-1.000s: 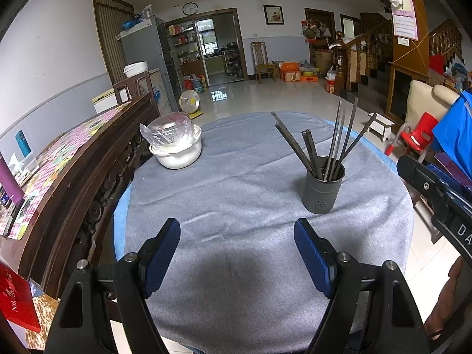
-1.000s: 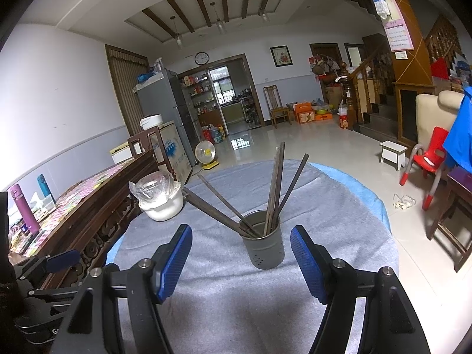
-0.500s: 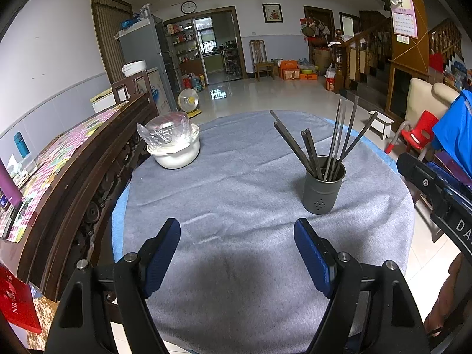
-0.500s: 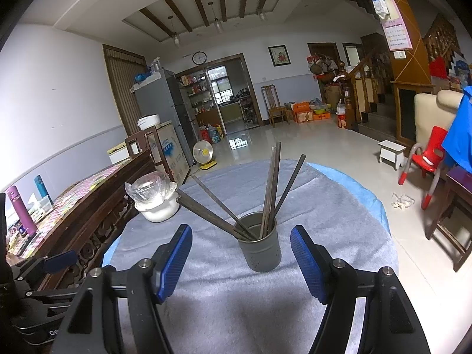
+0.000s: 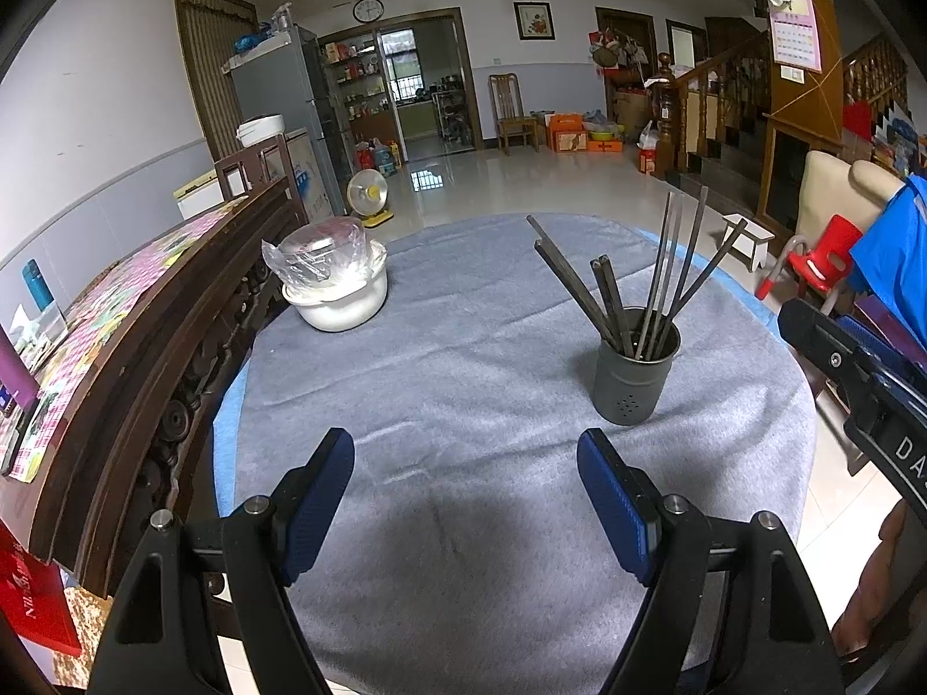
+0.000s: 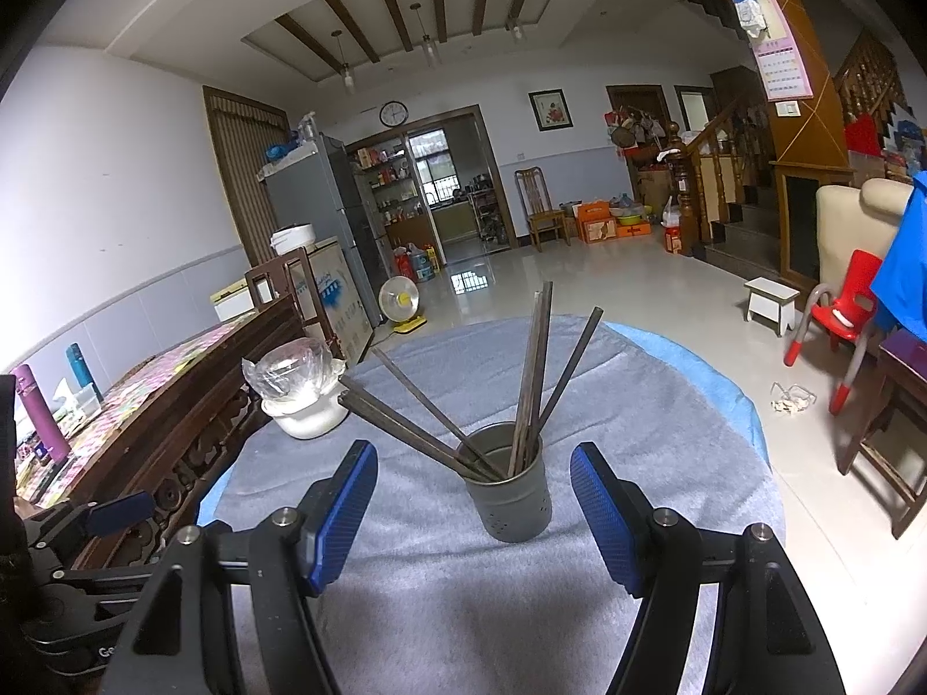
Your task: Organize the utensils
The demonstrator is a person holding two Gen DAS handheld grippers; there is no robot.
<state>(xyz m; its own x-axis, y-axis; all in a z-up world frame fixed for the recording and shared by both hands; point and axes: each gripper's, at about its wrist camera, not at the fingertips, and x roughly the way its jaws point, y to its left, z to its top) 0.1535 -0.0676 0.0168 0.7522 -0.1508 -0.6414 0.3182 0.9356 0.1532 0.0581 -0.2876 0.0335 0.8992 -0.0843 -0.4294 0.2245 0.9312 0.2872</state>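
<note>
A grey metal utensil cup (image 5: 633, 376) (image 6: 510, 492) stands upright on the round table's grey cloth (image 5: 463, 347), right of centre. Several dark chopsticks (image 5: 666, 266) (image 6: 536, 365) stick out of it, fanned left and right. My left gripper (image 5: 466, 463) hovers open over bare cloth near the table's front edge, with the cup ahead to its right. My right gripper (image 6: 474, 475) is open too, the cup just beyond and between its blue pads (image 6: 602, 509), which stay apart from it. Part of the right gripper's body (image 5: 857, 370) shows at the left wrist view's right edge.
A white bowl covered in clear plastic (image 5: 336, 278) (image 6: 301, 394) sits at the table's far left. A dark carved wooden bench back (image 5: 162, 347) runs along the left side. A red plastic chair (image 5: 823, 255) and a white stool (image 6: 770, 301) stand on the floor to the right.
Both views have shifted only slightly; the cup and bowl sit a little further left in the right wrist view. Both grippers stay open as before.
</note>
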